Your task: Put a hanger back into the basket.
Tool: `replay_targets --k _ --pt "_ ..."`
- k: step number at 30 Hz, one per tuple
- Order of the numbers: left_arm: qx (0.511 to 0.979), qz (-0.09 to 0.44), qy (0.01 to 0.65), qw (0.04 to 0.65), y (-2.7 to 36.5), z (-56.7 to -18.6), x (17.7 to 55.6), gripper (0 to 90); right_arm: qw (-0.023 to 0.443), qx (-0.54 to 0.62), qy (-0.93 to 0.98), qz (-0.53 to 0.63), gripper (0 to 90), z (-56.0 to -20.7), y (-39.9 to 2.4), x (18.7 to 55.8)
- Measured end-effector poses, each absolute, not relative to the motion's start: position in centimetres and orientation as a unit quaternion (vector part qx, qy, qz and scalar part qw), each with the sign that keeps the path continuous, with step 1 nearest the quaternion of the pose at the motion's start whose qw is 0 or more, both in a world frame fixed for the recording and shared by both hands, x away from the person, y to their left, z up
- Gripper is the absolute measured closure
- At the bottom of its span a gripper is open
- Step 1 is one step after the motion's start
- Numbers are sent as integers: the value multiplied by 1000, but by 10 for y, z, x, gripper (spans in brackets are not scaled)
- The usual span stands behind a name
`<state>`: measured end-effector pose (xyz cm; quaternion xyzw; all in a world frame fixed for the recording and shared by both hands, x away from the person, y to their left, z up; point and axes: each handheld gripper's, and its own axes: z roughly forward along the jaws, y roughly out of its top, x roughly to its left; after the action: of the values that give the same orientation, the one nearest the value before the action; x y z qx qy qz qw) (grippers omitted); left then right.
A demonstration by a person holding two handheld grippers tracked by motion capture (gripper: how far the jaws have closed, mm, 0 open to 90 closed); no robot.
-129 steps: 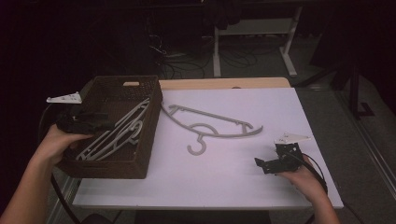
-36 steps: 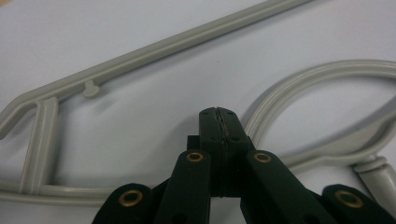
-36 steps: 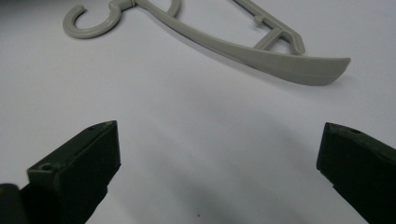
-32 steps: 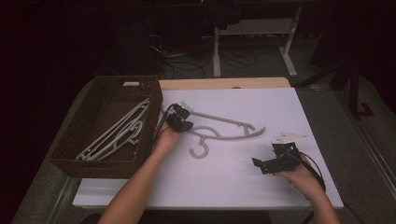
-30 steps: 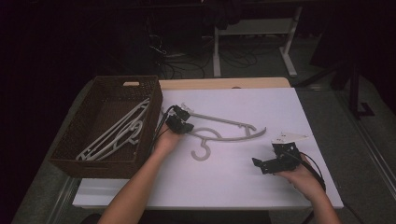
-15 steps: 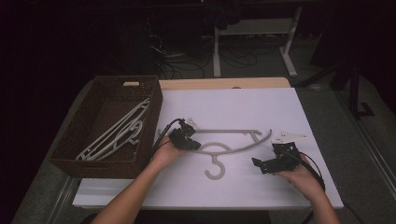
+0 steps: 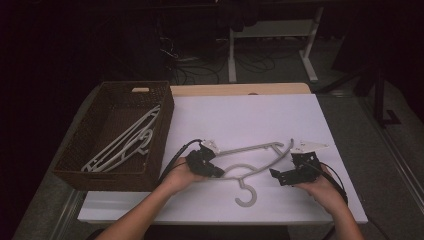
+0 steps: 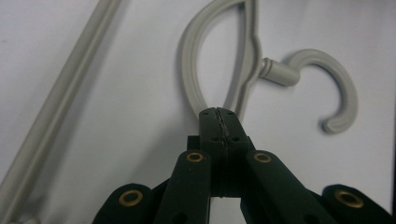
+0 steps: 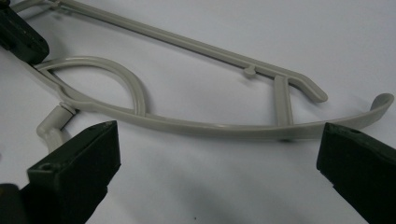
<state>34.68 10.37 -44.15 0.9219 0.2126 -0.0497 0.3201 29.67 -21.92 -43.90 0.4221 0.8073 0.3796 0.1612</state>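
The grey plastic hanger (image 7: pixel 250 167) is pinched at its left shoulder by the left gripper (image 7: pixel 216 171); its long axis runs rightward to the wide-open, empty right gripper (image 7: pixel 278 176).

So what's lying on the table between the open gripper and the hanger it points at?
Nothing: in the right gripper view, only bare white table lies between the right gripper and the hanger. The high view agrees.
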Motion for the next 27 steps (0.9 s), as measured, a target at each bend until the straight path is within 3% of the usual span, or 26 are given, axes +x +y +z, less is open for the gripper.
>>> replay_targets --k 5,13,21,22,27 --pt "915 -41 213 341 111 -437 346 842 160 428 805 378 33 -435 -220 298" --pt "897 -16 196 396 137 -420 338 542 161 432 803 378 120 -420 -216 311" --pt "881 -11 195 432 158 -424 323 288 154 445 801 371 473 -410 -200 344" --pt "881 -11 195 432 158 -424 323 259 154 445 801 371 473 -410 -200 344" --pt "882 -10 189 433 154 -428 320 205 153 459 803 348 693 -413 -190 369"
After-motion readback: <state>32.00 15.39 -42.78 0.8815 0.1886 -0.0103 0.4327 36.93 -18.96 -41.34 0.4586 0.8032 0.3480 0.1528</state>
